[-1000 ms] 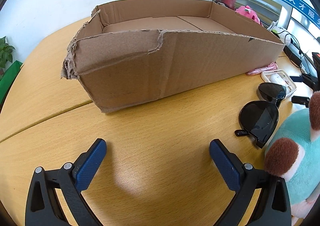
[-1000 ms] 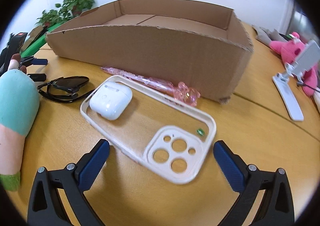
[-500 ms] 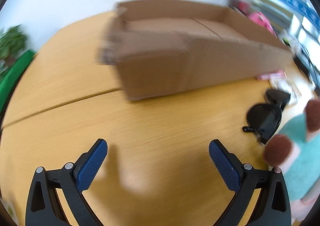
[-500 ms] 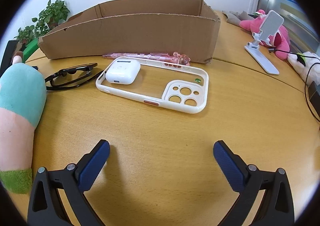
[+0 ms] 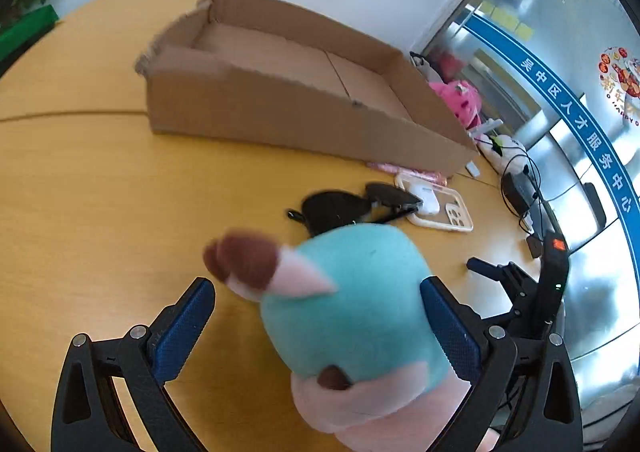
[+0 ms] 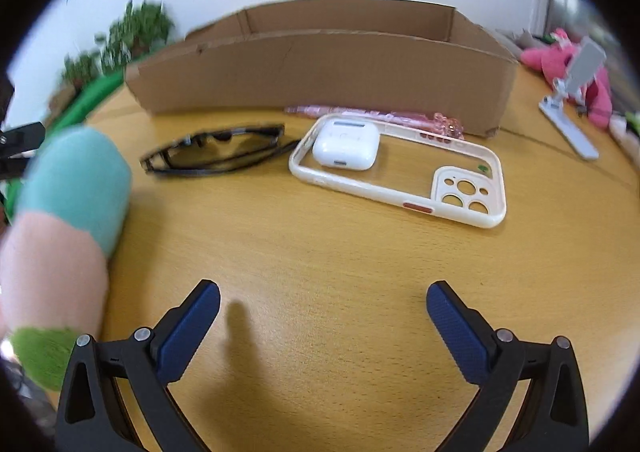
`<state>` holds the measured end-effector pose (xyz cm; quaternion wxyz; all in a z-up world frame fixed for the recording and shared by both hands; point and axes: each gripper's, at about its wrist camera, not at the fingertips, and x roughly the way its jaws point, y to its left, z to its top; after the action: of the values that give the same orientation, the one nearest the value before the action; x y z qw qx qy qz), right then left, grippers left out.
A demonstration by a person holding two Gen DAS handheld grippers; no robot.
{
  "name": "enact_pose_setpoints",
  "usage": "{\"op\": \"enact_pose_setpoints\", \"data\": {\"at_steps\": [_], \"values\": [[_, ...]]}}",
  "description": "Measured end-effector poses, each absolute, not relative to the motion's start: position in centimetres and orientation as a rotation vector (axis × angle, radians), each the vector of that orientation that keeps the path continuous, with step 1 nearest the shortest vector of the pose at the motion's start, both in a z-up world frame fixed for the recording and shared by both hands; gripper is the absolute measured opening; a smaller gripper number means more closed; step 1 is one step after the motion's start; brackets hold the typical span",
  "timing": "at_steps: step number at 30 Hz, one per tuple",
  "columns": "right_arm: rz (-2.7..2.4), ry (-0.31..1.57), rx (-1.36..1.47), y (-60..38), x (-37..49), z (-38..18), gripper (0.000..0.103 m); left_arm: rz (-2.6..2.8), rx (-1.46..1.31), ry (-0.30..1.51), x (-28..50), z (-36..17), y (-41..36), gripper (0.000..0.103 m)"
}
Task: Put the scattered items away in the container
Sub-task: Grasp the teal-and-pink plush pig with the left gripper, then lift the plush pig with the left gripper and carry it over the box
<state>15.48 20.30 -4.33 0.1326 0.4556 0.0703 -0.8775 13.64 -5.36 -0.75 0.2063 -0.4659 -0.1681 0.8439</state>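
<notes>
We have swung our left gripper (image 5: 316, 316) away from the torn brown cardboard box (image 5: 296, 104) and over the teal and pink plush toy with brown ears (image 5: 352, 316), which now lies on the wooden table (image 5: 100, 192) between its spread, released blue pads, the right pad touching its side. Our right gripper (image 6: 323, 326) has pulled back from the cream phone case (image 6: 400, 176) and hangs wide apart over bare wood, holding nothing. The white earbud case (image 6: 346, 144), black sunglasses (image 6: 216, 150) and pink pen (image 6: 376, 118) lie beside the empty box, so the plush looks like our first pick.
</notes>
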Motion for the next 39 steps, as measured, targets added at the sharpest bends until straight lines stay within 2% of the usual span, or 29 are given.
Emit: {"op": "enact_pose_setpoints", "data": {"at_steps": [3, 11, 16, 18, 21, 25, 27, 29, 31, 32, 35, 39], "values": [[-2.509, 0.233, 1.3, 19.3, 16.0, -4.3, 0.103, 2.334, -1.321, -0.524, 13.2, -1.7, -5.4, 0.103], [-2.51, 0.208, 1.328, 19.7, 16.2, -4.3, 0.103, 2.371, -1.346, -0.47, 12.9, -1.6, -3.8, 0.103], [-2.452, -0.183, 1.2, 23.0, 17.3, -0.8, 0.102, 2.372, -1.357, -0.46, 12.5, -1.8, -3.1, 0.103], [-2.421, -0.259, 1.127, 23.4, 18.0, 1.1, 0.103, 2.362, -1.361, -0.47, 12.4, -2.0, -3.0, 0.103], [-2.32, -0.218, 1.08, 21.0, 19.0, 3.0, 0.103, 2.345, -1.366, -0.484, 12.2, -2.2, -2.8, 0.103], [-2.181, -0.142, 1.189, 15.4, 19.5, 0.1, 0.102, 2.336, -1.359, -0.467, 12.3, -2.2, -2.6, 0.102], [-2.095, -0.273, 1.222, 14.5, 19.3, -1.6, 0.102, 2.288, -1.346, -0.495, 12.4, -2.2, -2.8, 0.091], [-2.023, -0.384, 1.245, 14.0, 18.8, -3.0, 0.102, 2.263, -1.332, -0.519, 12.6, -2.1, -3.0, 0.087], [-2.0, -0.381, 1.236, 13.2, 18.9, -3.4, 0.098, 2.252, -1.311, -0.523, 12.9, -2.0, -3.1, 0.083], [-1.993, -0.371, 1.221, 13.0, 19.1, -3.2, 0.091, 2.243, -1.303, -0.535, 13.0, -1.9, -3.2, 0.082], [-2.015, -0.316, 1.199, 12.4, 19.7, -2.7, 0.085, 2.223, -1.291, -0.575, 13.3, -1.6, -3.6, 0.077], [-2.014, -0.31, 1.187, 12.5, 19.9, -2.1, 0.076, 2.238, -1.242, -0.533, 14.0, 0.1, -3.2, 0.075]]}}
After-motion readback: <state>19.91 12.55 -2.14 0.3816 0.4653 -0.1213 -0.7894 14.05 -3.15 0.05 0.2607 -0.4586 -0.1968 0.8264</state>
